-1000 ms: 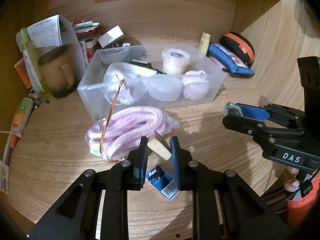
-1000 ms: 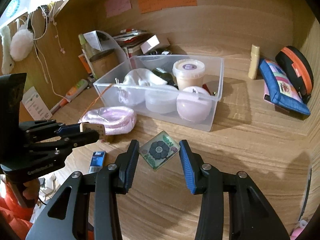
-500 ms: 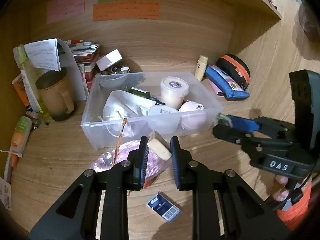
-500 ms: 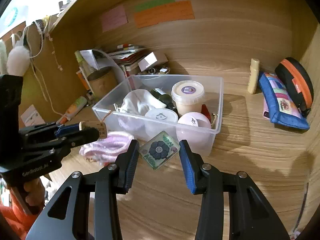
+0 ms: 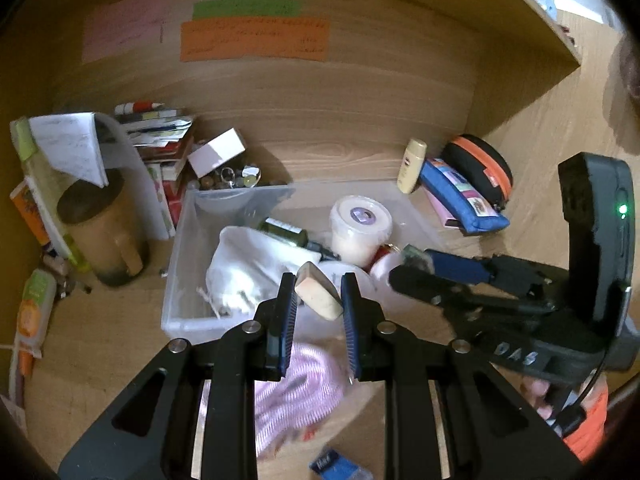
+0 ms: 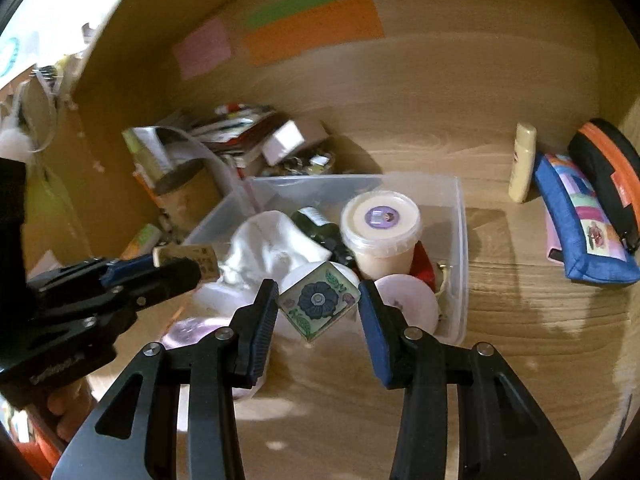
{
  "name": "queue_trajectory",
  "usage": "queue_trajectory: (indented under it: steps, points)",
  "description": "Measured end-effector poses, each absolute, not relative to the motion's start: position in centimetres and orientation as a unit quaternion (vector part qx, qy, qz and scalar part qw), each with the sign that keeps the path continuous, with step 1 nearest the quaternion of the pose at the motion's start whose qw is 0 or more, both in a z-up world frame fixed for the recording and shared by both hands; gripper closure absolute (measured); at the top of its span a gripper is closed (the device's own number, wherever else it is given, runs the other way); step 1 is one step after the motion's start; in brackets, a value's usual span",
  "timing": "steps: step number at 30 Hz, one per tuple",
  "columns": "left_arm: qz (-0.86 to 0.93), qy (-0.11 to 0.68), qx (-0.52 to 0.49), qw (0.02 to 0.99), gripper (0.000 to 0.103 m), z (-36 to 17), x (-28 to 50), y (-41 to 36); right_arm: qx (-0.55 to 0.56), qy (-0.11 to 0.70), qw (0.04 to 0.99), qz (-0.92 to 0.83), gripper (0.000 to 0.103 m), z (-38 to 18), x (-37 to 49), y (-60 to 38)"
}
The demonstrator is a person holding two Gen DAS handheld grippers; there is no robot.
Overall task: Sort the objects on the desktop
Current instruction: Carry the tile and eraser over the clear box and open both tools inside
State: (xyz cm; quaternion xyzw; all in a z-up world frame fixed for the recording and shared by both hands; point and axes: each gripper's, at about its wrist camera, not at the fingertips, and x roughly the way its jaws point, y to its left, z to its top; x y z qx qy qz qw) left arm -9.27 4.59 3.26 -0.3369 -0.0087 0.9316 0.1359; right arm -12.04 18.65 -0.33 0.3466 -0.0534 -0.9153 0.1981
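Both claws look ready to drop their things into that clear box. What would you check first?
1. Left gripper grips the beige eraser: ok.
2. Right gripper grips the flower tile: ok.
3. Both items are over the clear bin: ok, judging by the wrist views.
4. Free landing spot in the bin: not ok; white cloth, lidded tub and round lids fill it.
5. The two grippers are apart from each other: ok, but close.
6. Height above the contents: cannot tell.
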Motion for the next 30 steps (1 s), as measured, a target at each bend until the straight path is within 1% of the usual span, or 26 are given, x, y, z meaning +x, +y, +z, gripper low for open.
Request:
queue_trajectory:
  steps: [8,15,18,20,21,23,25,27,30]
  points:
    - [0.92,-0.015,-0.367,0.139,0.082,1.2,-12.6,4.4,0.352,-0.047,0.195,-0.914,0.065,-1.1,-13.5,18.0]
    - [0.906,-0.021,-0.395,0.152,0.082,0.2,-13.5,4.3,0.348,-0.014,0.176,-0.921,0.064,-1.3,-13.8,17.2]
    - [0.911,-0.016,-0.384,0.149,0.082,0.9,-13.0,4.1,0.337,-0.014,0.175,-0.925,0.059,-0.8,-13.4,17.3]
    - [0.916,-0.008,-0.375,0.144,0.082,1.5,-12.4,4.1,0.327,-0.013,0.172,-0.929,0.053,-0.4,-13.1,17.5]
    - [0.917,-0.007,-0.372,0.142,0.081,1.8,-12.2,4.0,0.323,-0.013,0.171,-0.931,0.052,-0.2,-12.9,17.5]
    - [0.921,-0.002,-0.364,0.138,0.077,2.3,-11.5,3.6,0.318,-0.01,0.17,-0.933,0.052,0.2,-12.6,17.6]
    - [0.924,0.002,-0.359,0.134,0.065,2.6,-10.9,3.2,0.318,-0.01,0.171,-0.933,0.052,0.4,-12.1,17.7]
    - [0.927,0.008,-0.354,0.126,0.06,2.8,-9.9,2.7,0.319,-0.009,0.174,-0.932,0.052,0.4,-11.5,17.8]
    - [0.927,0.019,-0.357,0.117,0.058,2.6,-8.7,1.9,0.324,-0.004,0.174,-0.93,0.051,0.1,-10.6,17.9]
